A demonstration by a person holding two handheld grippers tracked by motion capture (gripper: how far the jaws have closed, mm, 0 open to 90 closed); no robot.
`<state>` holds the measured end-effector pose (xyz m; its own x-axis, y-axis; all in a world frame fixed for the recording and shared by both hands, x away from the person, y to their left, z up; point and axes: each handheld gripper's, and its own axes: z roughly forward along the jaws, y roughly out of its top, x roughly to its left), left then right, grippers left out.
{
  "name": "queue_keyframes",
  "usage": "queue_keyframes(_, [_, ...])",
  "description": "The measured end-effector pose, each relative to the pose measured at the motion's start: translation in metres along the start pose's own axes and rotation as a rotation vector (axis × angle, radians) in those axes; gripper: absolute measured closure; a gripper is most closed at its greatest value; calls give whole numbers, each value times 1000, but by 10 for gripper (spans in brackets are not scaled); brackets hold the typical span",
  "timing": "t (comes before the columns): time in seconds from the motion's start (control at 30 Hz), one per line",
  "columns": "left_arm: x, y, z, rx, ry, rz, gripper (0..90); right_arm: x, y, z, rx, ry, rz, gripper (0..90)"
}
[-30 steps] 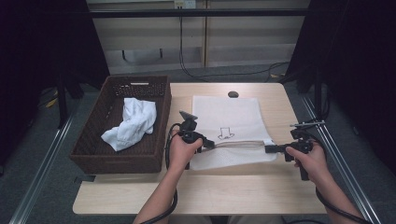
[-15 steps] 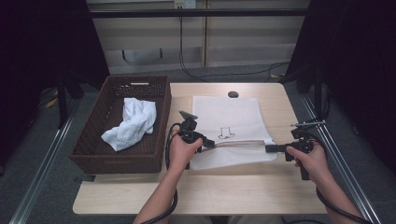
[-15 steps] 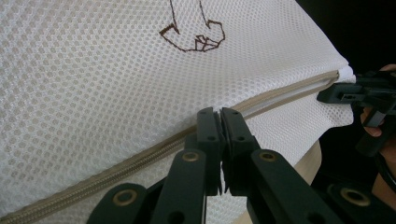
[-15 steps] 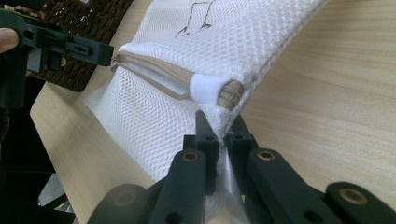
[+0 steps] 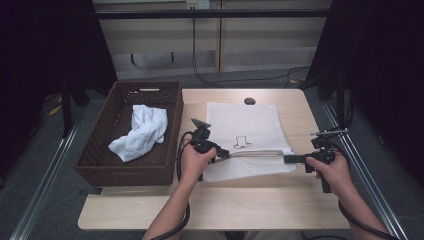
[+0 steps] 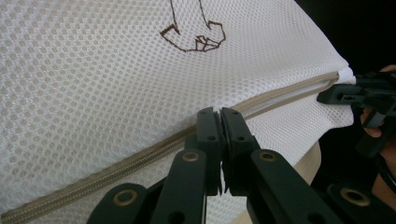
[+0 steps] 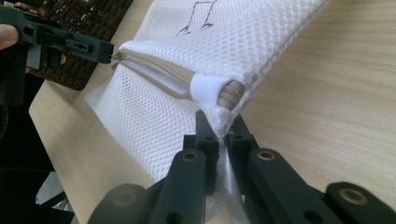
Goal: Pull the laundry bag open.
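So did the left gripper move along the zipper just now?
No. The left gripper sits at the same spot beside the basket, shut on the mesh bag zipper.

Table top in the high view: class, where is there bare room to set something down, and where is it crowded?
Free: the near strip of the table below the mesh bag, between the forearms, and the right strip beside the bag. Crowded: the left, taken by the basket with its white cloth.

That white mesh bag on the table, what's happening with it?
A person holds the mesh bag with tongs in both hands. The left tongs are shut at its zipper, the right tongs pinch the bag's corner by the zipper's end. A white cloth lies in the basket beside it.
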<state>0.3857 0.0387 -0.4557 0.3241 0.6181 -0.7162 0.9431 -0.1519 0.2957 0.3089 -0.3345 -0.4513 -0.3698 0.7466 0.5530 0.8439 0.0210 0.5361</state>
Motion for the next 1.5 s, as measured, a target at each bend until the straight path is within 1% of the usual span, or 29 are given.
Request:
queue_keyframes(0.1, [-1,0,0,-3,2,3,877,-1,0,0,2,1,3,879])
queue_keyframes(0.13, [-1,0,-1,0,39,12,877,-2,0,0,5,0,3,879])
queue_keyframes(0.17, [1,1,-2,-12,42,10,878,-2,0,-1,6,-20,-2,880])
queue_keyframes(0.2, [4,1,-4,-9,12,-11,877,-3,0,-2,3,-27,-5,879])
queue_keyframes(0.23, [5,1,-4,-9,-9,-19,877,-5,0,-4,-2,-10,9,880])
queue_keyframes(0.27, [4,1,-5,-2,-26,-16,877,-7,0,-5,-4,0,14,879])
queue_keyframes(0.33, [1,0,-3,-2,5,-8,877,-7,-1,-6,-4,-2,12,880])
queue_keyframes(0.4, [2,1,-3,0,-2,-3,877,-7,-1,-7,-6,-4,14,879])
queue_keyframes(0.43, [3,1,-3,-10,-1,-10,877,-7,0,-7,-9,3,18,879])
queue_keyframes(0.47, [5,2,-4,2,-6,-13,876,-7,0,-8,-12,8,19,879])
queue_keyframes(0.53, [4,2,-4,-5,8,-20,877,-6,0,-6,-5,13,17,880])
queue_keyframes(0.57, [4,2,-5,-7,15,-14,877,-5,0,-6,-3,10,16,879])
queue_keyframes(0.6, [5,2,-6,-10,35,-10,878,-5,0,-6,-1,4,9,880])
queue_keyframes(0.63, [6,2,-7,-11,14,-20,877,-5,0,-6,-4,-6,9,880])
queue_keyframes(0.67, [6,2,-6,-7,3,-28,877,-6,0,-7,-9,-7,11,880])
queue_keyframes(0.7, [5,1,-6,-5,12,-24,877,-7,0,-8,-9,-1,13,879])
queue_keyframes(0.73, [3,2,-5,-5,13,-8,877,-8,0,-9,-10,3,16,880])
queue_keyframes(0.77, [3,2,-5,-7,22,-1,877,-8,0,-9,-9,-2,18,880])
queue_keyframes(0.87, [6,2,-6,-9,2,-23,877,-8,1,-10,-15,2,23,880])
queue_keyframes(0.9, [6,2,-6,-13,4,-25,877,-7,1,-10,-11,3,18,880])
queue_keyframes(0.93, [7,3,-6,-6,10,-24,877,-7,1,-9,-11,2,14,879])
queue_keyframes(1.0, [7,3,-7,-7,1,-26,877,-6,1,-9,-8,0,11,880])
queue_keyframes(1.07, [5,3,-6,-15,5,-25,877,-6,1,-9,-9,1,12,880])
queue_keyframes(1.1, [5,3,-6,-6,1,-18,877,-7,1,-10,-11,0,14,880])
queue_keyframes(1.17, [5,3,-6,-5,-1,-20,877,-7,1,-10,-9,-1,17,880])
queue_keyframes(1.2, [5,3,-6,-9,2,-28,877,-7,1,-10,-10,2,17,880])
queue_keyframes(1.4, [5,3,-8,-6,6,-21,877,-5,2,-10,-9,6,17,880])
queue_keyframes(1.47, [5,3,-8,-11,17,-20,877,-6,1,-10,-10,6,17,880])
queue_keyframes(1.5, [5,3,-7,-11,12,-20,877,-6,1,-9,-10,2,14,880])
